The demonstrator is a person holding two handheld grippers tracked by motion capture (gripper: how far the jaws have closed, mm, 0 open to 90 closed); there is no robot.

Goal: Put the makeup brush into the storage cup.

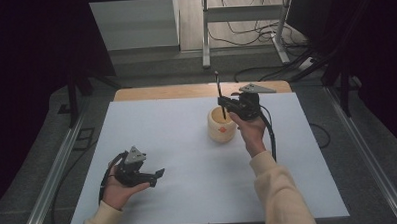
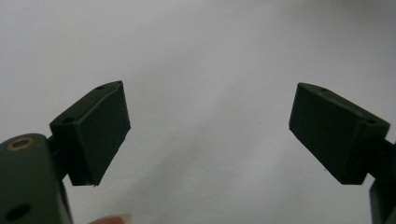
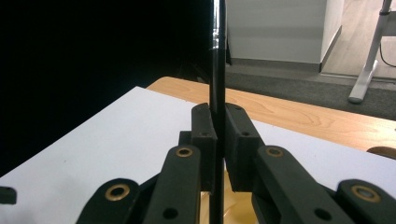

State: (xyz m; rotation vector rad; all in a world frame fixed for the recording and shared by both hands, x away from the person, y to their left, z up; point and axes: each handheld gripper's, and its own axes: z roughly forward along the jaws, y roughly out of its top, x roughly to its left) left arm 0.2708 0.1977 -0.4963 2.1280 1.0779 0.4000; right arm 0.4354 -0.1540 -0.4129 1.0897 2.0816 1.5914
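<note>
Upright, black stick between hand-held gripper jaws

High view: even overhead light, white tabletop well lit with no glare; sides of frame drop to near black. Soft shadows under both hands. Image slightly soft and low-res, no motion blur.

Left gripper view: flat, dim grey light, vignetting toward the corners. Its tongs are soft, too close to focus.

Right gripper view: left half black, bright background upper right. Thin specular streak on the black rod; near linkage slightly blurred, background reasonably sharp.
</note>
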